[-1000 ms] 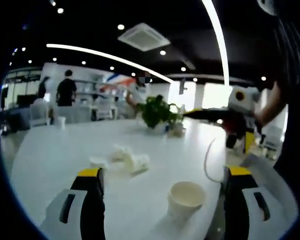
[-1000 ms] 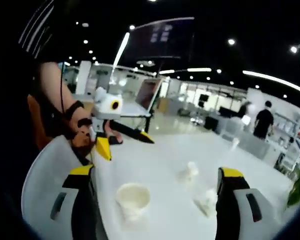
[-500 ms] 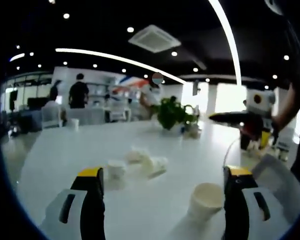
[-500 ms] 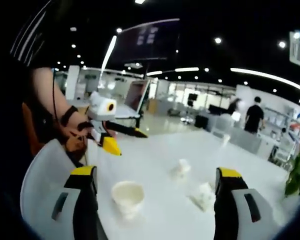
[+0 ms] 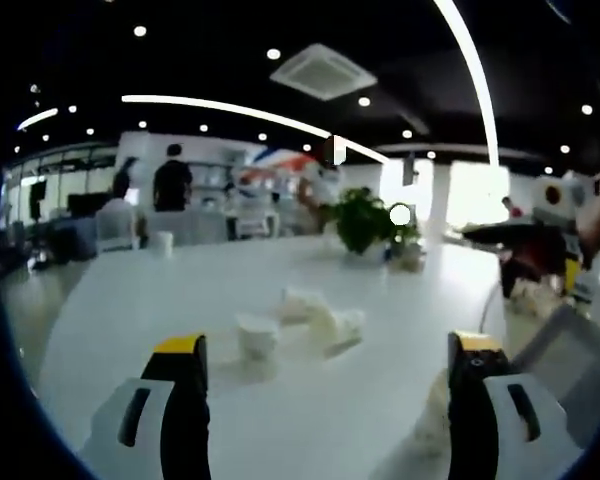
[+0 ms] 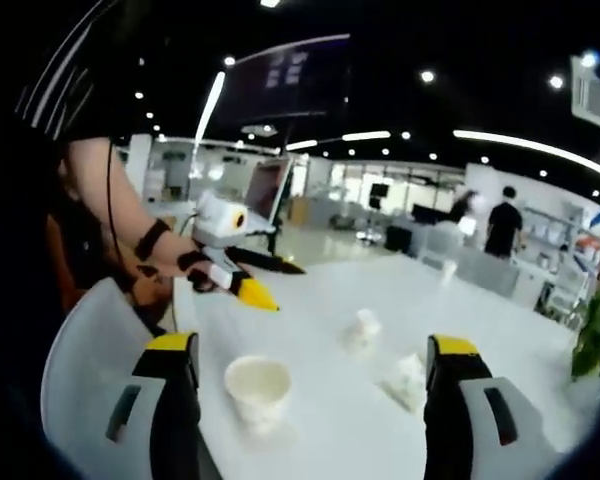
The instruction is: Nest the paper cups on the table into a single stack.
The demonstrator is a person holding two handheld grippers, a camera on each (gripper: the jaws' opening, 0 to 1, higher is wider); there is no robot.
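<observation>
Right gripper (image 6: pixel 310 400) hung spread wide and empty over the table (image 6: pixel 310 300); the upright paper cup (image 6: pixel 257 392) stood at its 11 o'clock, nearer its left jaw (mouth up). Left gripper (image 5: pixel 325 410) gaped too, farther cups (image 5: pixel 257 335) at 11.

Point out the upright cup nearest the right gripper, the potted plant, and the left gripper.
Upright cup (image 6: pixel 257 385): right gripper view, on its rim.
Potted plant (image 5: pixel 363 219): left gripper view, on its leaves.
Left gripper (image 6: pixel 248 291): right gripper view, on its yellow jaw tips.
</observation>
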